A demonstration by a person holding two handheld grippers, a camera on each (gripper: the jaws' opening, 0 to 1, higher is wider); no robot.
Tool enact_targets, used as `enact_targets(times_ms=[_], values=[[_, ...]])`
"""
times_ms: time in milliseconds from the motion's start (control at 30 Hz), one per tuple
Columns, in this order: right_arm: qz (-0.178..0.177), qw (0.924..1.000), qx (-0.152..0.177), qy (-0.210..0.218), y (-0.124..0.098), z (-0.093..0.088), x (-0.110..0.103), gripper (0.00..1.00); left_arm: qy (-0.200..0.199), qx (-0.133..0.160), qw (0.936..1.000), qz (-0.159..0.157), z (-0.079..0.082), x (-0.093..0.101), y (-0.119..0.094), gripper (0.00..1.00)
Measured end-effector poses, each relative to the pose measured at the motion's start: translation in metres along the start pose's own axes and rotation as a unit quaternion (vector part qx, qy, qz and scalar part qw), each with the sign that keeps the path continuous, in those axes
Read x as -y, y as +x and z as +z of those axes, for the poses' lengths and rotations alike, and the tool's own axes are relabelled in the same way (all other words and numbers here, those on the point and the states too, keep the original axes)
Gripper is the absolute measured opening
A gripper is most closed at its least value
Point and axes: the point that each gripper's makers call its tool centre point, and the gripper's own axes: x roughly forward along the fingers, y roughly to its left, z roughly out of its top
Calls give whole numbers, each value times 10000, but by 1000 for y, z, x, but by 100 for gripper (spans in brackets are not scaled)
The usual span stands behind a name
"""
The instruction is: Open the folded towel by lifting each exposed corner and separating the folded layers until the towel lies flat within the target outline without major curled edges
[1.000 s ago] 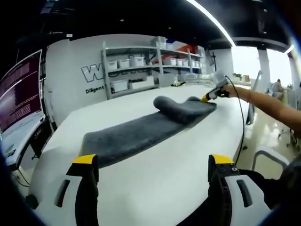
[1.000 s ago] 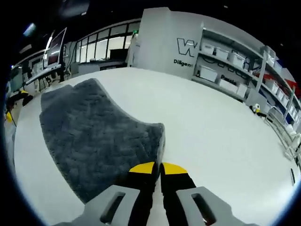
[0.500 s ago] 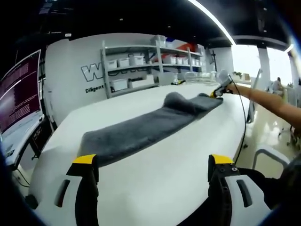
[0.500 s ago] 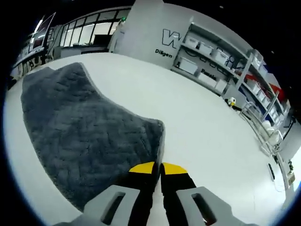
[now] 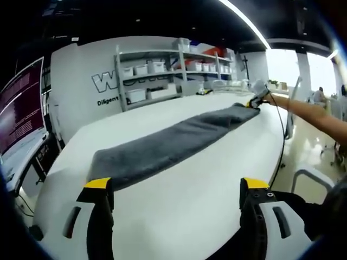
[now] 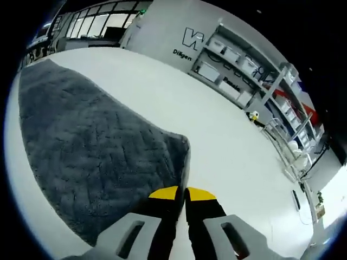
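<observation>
the towel (image 5: 162, 147) is dark grey, its pile pressed into a wavy, zigzag-like texture in the right gripper view (image 6: 92, 157). the table (image 5: 184, 200) under it is plain white. both grippers have grey bodies and black jaws with yellow tips: the left gripper (image 5: 176, 187) and the right gripper (image 6: 181, 194). the shelves (image 5: 157, 81) are pale grey with white boxes, and the wall (image 5: 81, 103) is white with dark lettering.

Bright, even light falls from a long ceiling strip (image 5: 244, 21), and the windows (image 5: 309, 73) at the far side are blown out white. The white surface (image 5: 179, 189) glows with only soft shadows beside the towel (image 5: 162, 149). Straight lines bow hard toward the edges of both views; distant shelves (image 6: 238, 81) look slightly soft.
</observation>
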Motion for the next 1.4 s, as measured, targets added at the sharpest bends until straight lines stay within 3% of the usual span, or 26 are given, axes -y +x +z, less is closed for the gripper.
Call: enact_targets(times_ms=[100, 667, 900, 933, 1033, 1067, 1167, 1300, 1400], values=[[-210, 9994, -64, -281, 2, -5, 10, 0, -2, -22, 10000, -4, -1, 0, 1, 95], [-886, 9927, 216, -786, 14, -6, 27, 1, -31, -60, 10000, 14, -3, 1, 6, 94], [-1093, 9919, 363, -534, 10, -4, 31, 2, -58, -67, 10000, 5, -4, 1, 7, 94], [-1129, 9916, 405, -493, 8, -4, 32, 3, -52, -63, 10000, 4, -4, 1, 7, 94], [-1314, 9848, 1076, -360, -3, 14, 41, 3, -46, -56, 10000, 2, -3, 1, 7, 94], [-1307, 9857, 994, -382, -7, 11, 42, 4, -35, -77, 10000, -4, -3, 1, 6, 94], [-1368, 9863, 819, -421, -16, 12, 47, 14, -47, -58, 10000, 34, -1, -2, 3, 94], [-1304, 9893, 644, -135, -29, 13, 51, 28, -52, -21, 10000, 69, 2, -3, 1, 94], [-1264, 9907, 503, 12, -36, 13, 53, 45, -15, -13, 10000, 55, 4, 1, 0, 94]])
